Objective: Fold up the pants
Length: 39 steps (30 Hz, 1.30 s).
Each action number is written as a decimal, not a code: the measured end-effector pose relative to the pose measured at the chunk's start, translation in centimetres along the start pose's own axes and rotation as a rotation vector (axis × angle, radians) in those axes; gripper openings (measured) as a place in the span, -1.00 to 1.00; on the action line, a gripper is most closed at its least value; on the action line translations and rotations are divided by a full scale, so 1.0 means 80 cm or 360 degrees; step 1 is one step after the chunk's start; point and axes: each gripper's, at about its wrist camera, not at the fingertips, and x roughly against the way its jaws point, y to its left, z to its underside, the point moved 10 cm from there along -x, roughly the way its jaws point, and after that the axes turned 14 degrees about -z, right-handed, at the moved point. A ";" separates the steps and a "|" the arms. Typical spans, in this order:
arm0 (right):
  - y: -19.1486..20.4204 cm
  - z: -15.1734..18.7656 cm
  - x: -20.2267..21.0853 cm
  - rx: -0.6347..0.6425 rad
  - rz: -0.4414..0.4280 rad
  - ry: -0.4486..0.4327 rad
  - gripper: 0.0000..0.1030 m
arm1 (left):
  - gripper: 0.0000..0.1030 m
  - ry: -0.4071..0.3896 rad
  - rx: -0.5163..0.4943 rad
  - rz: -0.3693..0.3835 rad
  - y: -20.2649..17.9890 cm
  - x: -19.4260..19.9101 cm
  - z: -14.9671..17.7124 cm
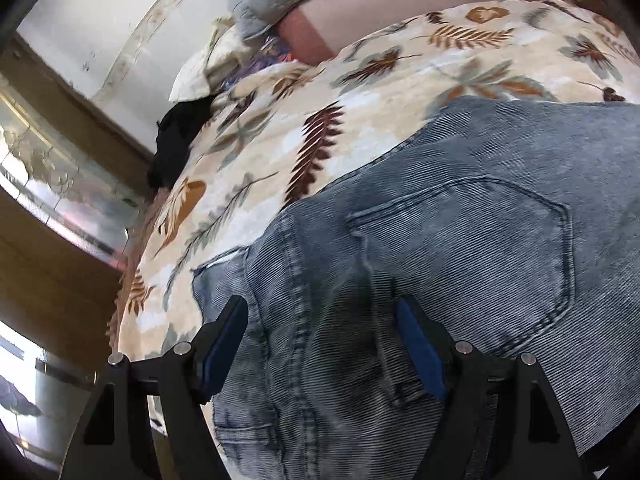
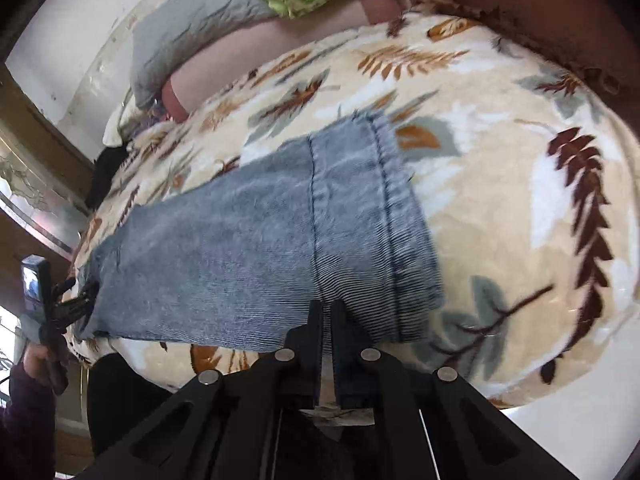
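Leaf-print bedspread (image 2: 500,200) carries limp, heavyish jeans (image 2: 240,248); right gripper (image 2: 328,308) pinches their six-o'clock hem edge, left gripper (image 1: 324,332) spread above the waistband.

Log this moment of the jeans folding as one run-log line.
left gripper: open over jeans seat | right gripper: shut on leg hem | blanket underneath

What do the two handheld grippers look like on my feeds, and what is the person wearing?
Both are black, with angular slotted linkage arms joined by round silver pins. The left gripper has blue pads on the inner faces of its fingers. The right gripper has narrow black fingers; no pad colour shows. At the right wrist view's left edge, a dark purple sleeve shows.
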 end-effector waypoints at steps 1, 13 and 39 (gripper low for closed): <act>-0.004 -0.002 0.009 -0.0024 -0.0005 -0.0029 -0.89 | 0.51 0.0026 0.0021 0.0008 0.003 0.001 0.001; -0.010 -0.015 0.048 -0.0170 -0.0140 -0.0184 -0.38 | 0.49 -0.0090 0.0111 0.0455 -0.060 0.117 -0.034; 0.029 -0.030 0.047 0.0017 -0.0031 -0.0230 -0.33 | 0.68 -0.0176 0.0092 0.0484 -0.135 0.222 -0.065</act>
